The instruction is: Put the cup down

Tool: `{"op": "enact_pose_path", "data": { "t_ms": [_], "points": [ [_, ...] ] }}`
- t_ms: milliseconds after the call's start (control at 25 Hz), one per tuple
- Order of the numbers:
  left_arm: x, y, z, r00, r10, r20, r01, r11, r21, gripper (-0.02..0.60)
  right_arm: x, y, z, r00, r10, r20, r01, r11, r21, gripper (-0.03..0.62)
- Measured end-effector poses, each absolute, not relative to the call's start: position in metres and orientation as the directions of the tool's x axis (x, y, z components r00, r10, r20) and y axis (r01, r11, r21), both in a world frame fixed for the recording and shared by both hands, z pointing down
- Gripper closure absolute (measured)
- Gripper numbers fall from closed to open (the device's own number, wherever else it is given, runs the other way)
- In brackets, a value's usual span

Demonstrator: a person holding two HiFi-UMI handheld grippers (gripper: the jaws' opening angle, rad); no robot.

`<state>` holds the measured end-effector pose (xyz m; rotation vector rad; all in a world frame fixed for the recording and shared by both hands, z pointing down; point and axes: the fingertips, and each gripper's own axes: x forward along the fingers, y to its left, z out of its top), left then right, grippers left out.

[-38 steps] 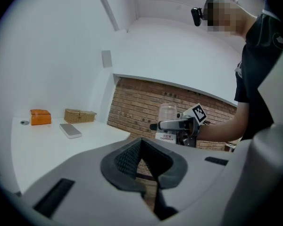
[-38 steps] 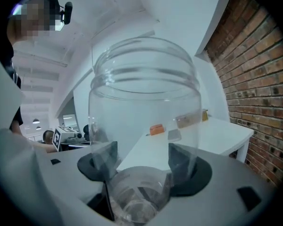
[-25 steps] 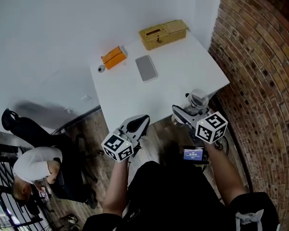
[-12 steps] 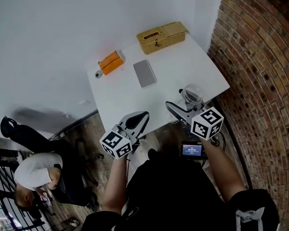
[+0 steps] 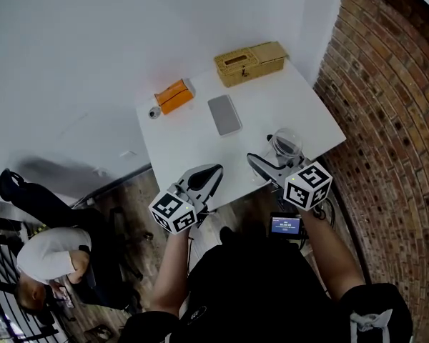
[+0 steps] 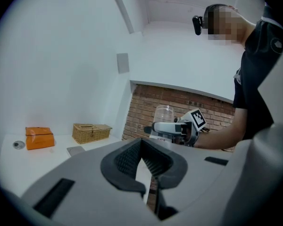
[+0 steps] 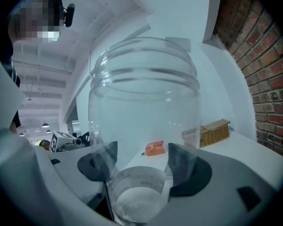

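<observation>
Clear cup [image 7: 144,126] sits upright in the right gripper [image 7: 144,160]. Dark pads [image 7: 185,161] are set wide on either side of its lower wall, gripping it, and the base hangs below them. In the head view the cup [image 5: 287,145] is over the near edge of the white table [image 5: 272,113], toward the brick wall [image 5: 393,120] side. Can't tell if the base touches the top.

Left gripper [image 6: 141,145] has its jaws closed tip to tip with nothing between them. It sits level at the near table edge [image 5: 214,174], well apart from the cup.

On the table, far side: wicker box [image 5: 249,63], orange box [image 5: 174,96] and a grey flat slab [image 5: 224,114]. All are well clear of both grippers.
</observation>
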<state>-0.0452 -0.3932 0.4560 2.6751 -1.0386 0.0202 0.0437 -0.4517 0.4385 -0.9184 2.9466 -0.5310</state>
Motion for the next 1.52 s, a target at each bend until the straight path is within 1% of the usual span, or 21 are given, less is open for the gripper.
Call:
{"op": "enact_pose_path", "data": {
  "t_ms": [560, 760, 960, 1120, 1280, 1520],
  "points": [
    [-0.068, -0.386, 0.457, 0.743, -0.661, 0.103, -0.663, -0.706, 0.249, 0.569, 0.023, -0.448, 0.435, -0.818, -0.568, 0.091, -0.563, 0.758, -0.329, 0.263],
    [-0.078, -0.383, 0.459, 0.753, -0.65, 0.102, -0.651, -0.712, 0.262, 0.517, 0.012, -0.446, 0.436, -0.815, -0.571, 0.102, -0.567, 0.749, -0.342, 0.263],
    [-0.093, -0.376, 0.461, 0.755, -0.649, 0.092, -0.646, -0.713, 0.271, 0.511, -0.003, -0.439, 0.445, -0.818, -0.56, 0.135, -0.568, 0.747, -0.344, 0.261],
    [-0.109, -0.372, 0.464, 0.748, -0.658, 0.085, -0.651, -0.703, 0.287, 0.497, -0.014, -0.442, 0.46, -0.818, -0.541, 0.195, -0.574, 0.755, -0.316, 0.261],
    [-0.117, -0.369, 0.473, 0.726, -0.681, 0.093, -0.67, -0.672, 0.316, 0.497, -0.01, -0.465, 0.482, -0.802, -0.535, 0.265, -0.595, 0.752, -0.284, 0.261],
    [-0.119, -0.373, 0.481, 0.67, -0.732, 0.121, -0.721, -0.604, 0.339, 0.497, 0.007, -0.56, 0.513, -0.748, -0.589, 0.307, -0.661, 0.704, -0.259, 0.261]
  ]
}}
